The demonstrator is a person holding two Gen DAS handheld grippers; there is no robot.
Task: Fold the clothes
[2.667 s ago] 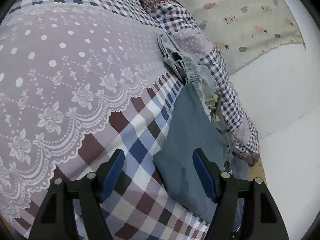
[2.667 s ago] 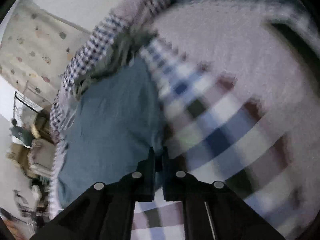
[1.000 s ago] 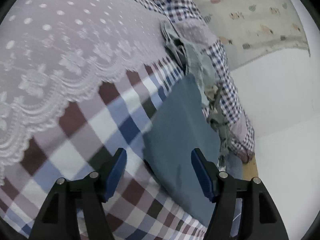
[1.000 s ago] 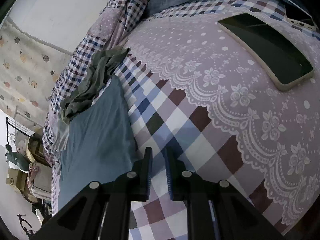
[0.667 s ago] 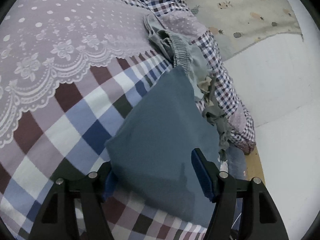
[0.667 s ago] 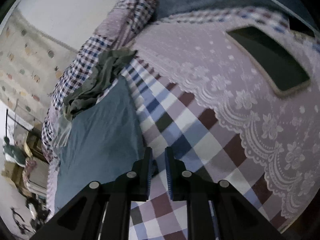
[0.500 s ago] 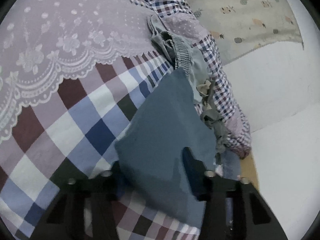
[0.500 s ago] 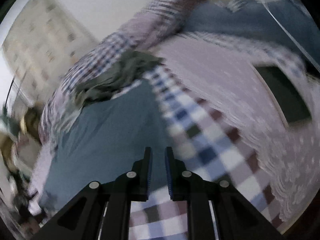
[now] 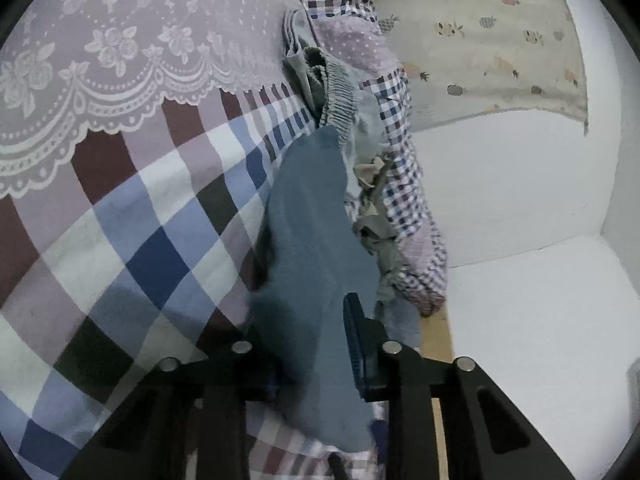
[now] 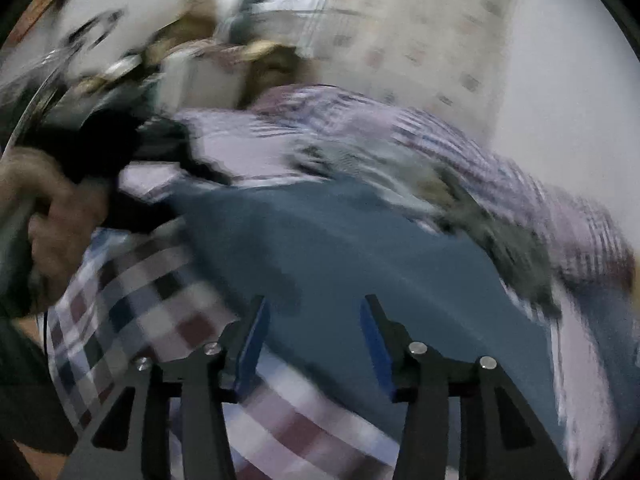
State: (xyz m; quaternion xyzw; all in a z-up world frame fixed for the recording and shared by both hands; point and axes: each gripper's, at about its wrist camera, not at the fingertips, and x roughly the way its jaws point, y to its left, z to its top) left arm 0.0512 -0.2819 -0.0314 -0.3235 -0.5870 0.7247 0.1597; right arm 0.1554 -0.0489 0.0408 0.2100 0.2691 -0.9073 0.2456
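A blue-grey garment (image 9: 308, 216) lies flat along the bed's edge on the checked bedspread (image 9: 152, 216). My left gripper (image 9: 316, 356) is shut on its near corner. The cloth bunches up between the fingers and hides the left one; the right blue pad (image 9: 354, 344) presses against it. In the blurred right wrist view the same garment (image 10: 340, 248) spreads ahead of my right gripper (image 10: 314, 340). That gripper hovers just over its near edge, open with nothing between its fingers.
A crumpled grey-green pile of clothes (image 9: 332, 92) lies beyond the garment by the bed's edge. A white lace cover (image 9: 120, 40) spreads at the left. A white wall (image 9: 500, 200) and a fruit-print cloth (image 9: 480, 40) stand to the right. A person's hand (image 10: 48, 220) is at the left.
My left gripper has moved onto the garment's corner and shut on it, lifting the cloth. My right gripper has swung fast to the left and opened from shut.
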